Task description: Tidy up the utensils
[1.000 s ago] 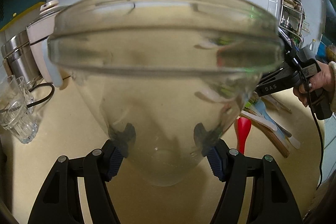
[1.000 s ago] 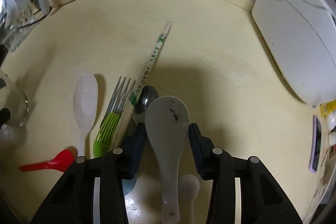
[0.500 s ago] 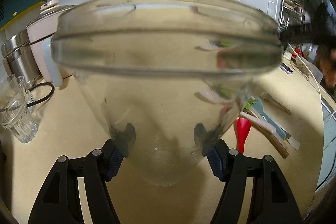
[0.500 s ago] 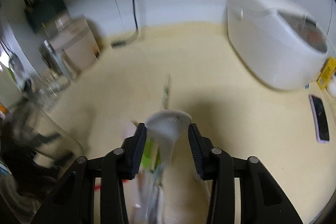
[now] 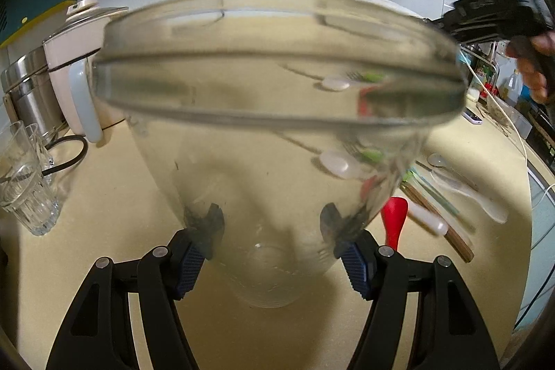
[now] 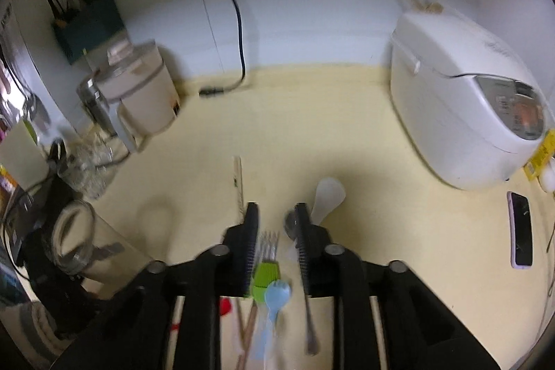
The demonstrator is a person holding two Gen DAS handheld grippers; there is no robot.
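Left gripper (image 5: 270,240) clamps fragile, slick glass cup (image 5: 274,113) low; right gripper (image 6: 275,224) part-open, just widening, empty; spoon (image 6: 326,196) dropped.

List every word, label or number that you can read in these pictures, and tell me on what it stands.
No text can be read in either view.
Chopstick wrapper: green print, too blurred to read.
Rice cooker, control panel: markings too blurred to read.
Yellow label beside the cooker: too blurred to read.
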